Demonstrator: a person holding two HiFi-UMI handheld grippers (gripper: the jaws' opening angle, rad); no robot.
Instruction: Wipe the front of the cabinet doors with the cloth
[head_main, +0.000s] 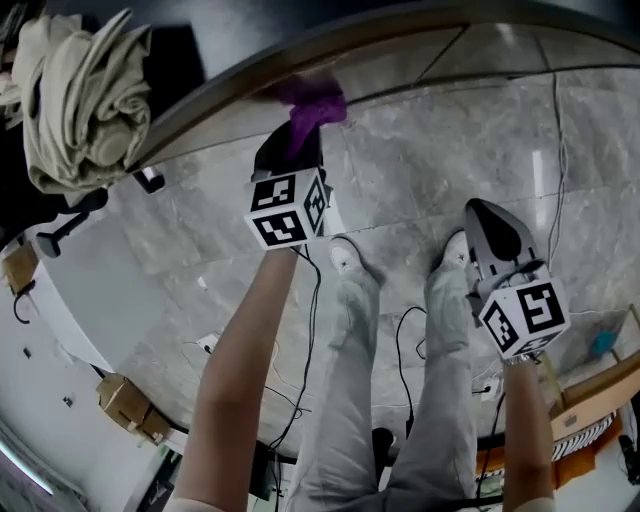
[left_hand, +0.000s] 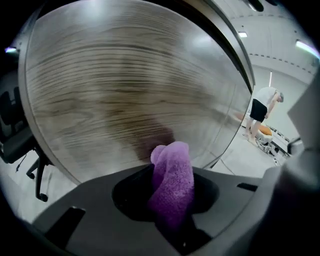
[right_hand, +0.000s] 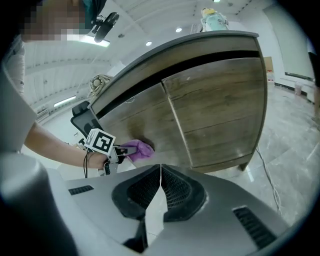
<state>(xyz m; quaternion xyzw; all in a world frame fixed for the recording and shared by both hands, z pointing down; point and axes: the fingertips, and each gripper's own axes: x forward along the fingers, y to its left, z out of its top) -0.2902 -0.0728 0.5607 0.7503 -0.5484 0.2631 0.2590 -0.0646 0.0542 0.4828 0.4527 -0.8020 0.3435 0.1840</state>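
Note:
A purple cloth (left_hand: 171, 184) is clamped in my left gripper (head_main: 290, 150), shut on it, and its free end presses against the wood-grain cabinet door (left_hand: 125, 95). From the head view the cloth (head_main: 312, 103) touches the cabinet front (head_main: 400, 60) just under the countertop edge. In the right gripper view the left gripper (right_hand: 107, 150) holds the cloth (right_hand: 136, 149) on the left door (right_hand: 140, 125), beside the right door (right_hand: 220, 110). My right gripper (head_main: 492, 235) hangs shut and empty by the person's right leg, its jaws (right_hand: 160, 172) meeting with nothing between them.
A beige bundle of fabric (head_main: 80, 95) lies on the countertop at the left. An office chair (left_hand: 20, 145) stands left of the cabinet. Cables (head_main: 310, 330) trail over the marble floor by the person's feet. Cardboard boxes (head_main: 130, 405) sit behind. Another person (left_hand: 260, 112) bends far off.

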